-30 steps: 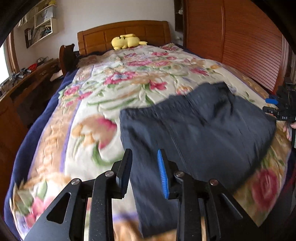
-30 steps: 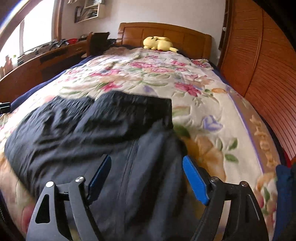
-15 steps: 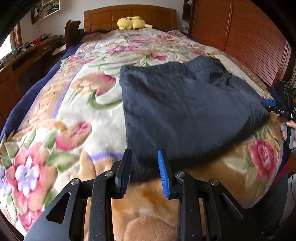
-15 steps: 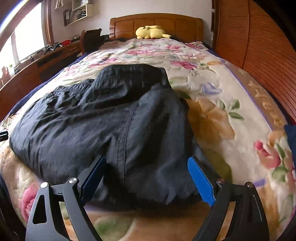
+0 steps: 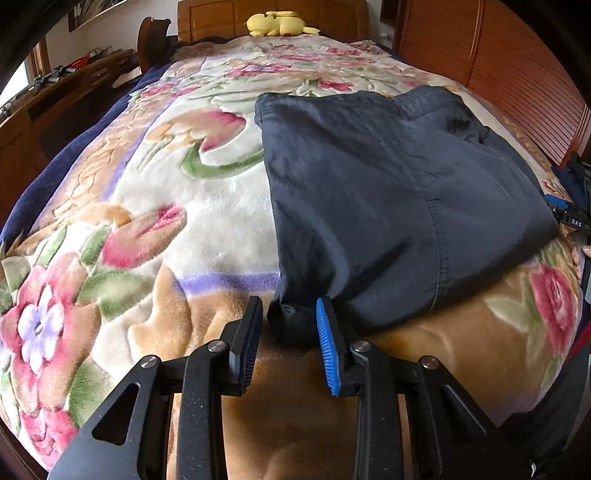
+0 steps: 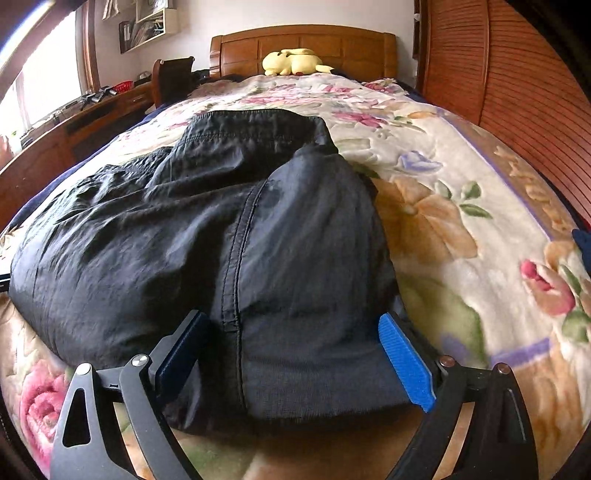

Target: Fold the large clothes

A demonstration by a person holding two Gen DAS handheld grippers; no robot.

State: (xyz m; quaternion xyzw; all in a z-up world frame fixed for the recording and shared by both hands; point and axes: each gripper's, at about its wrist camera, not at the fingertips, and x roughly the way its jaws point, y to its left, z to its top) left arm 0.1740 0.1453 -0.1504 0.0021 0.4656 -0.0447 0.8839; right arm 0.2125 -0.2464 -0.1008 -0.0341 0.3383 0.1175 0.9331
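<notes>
The left wrist view shows the dark garment [image 5: 388, 206] lying folded on the floral blanket [image 5: 155, 221] near the foot of the bed. The left gripper [image 5: 286, 328] stands partly open at its near left corner; a fold of cloth sits between the fingers, but the pads do not press on it. At the right edge, small white letters "DAS" are readable on the right gripper [image 6: 295, 350]. Its jaws are opening wide, with the garment's hem between them, not pinched. A yellow plush toy [image 6: 293, 62] lies by the headboard.

Bed [image 5: 207, 206] with floral blanket; dark folded garment [image 5: 388, 199], yellow plush [image 5: 277, 26] on it
</notes>
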